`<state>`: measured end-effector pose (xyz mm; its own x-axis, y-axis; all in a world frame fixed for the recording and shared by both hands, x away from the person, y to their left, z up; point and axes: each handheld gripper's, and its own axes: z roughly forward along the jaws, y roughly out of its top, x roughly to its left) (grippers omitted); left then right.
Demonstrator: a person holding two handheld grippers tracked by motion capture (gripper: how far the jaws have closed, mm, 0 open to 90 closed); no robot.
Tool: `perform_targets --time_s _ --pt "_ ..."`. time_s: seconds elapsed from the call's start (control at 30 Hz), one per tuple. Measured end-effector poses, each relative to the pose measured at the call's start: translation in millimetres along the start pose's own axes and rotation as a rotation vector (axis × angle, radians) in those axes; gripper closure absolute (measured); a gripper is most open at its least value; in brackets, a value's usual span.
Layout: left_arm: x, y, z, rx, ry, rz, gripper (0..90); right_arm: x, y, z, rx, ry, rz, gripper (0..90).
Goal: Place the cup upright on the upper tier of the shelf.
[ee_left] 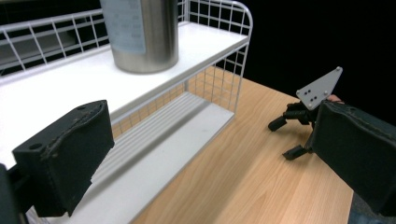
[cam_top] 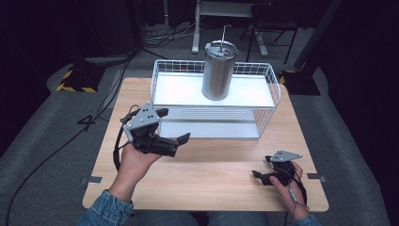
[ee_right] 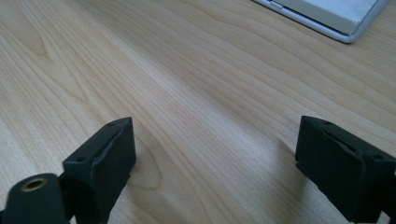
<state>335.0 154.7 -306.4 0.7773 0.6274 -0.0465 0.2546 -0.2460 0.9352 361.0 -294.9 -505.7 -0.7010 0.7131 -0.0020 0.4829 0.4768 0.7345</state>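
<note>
The left tongs hang above the left half of the bench, just off the front left corner of the white wire rack, their jaws spread wide and holding nothing. In the left gripper view the two black pads frame the rack's front side and its lower shelf. A steel tumbler stands upright on the rack's upper shelf, near that shelf's middle, with a straw rising from its lid; it is well apart from both tongs. The rack itself sits at the far edge of the bench, centred. The right tongs lie low near the front right corner of the bench, held in the person's right hand, jaws also wide apart and empty, pointing across bare wood. In the right gripper view a corner of the rack's base shows at the upper right.
</note>
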Motion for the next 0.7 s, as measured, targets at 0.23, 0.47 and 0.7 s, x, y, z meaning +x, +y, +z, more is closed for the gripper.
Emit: perform_targets --time_s 0.23,0.47,0.7 --pt "9.6 -29.2 -0.6 0.022 0.012 -0.032 0.0 0.1 0.0 0.0 0.0 0.0 -0.001 12.6" --pt "12.8 -59.3 -0.3 0.053 0.068 -0.024 0.0 0.1 0.0 0.0 0.0 0.0 0.0 12.6" --pt "13.5 -84.6 2.6 0.091 0.101 -0.022 0.0 0.0 0.0 0.0 0.0 0.0 0.0 12.6"
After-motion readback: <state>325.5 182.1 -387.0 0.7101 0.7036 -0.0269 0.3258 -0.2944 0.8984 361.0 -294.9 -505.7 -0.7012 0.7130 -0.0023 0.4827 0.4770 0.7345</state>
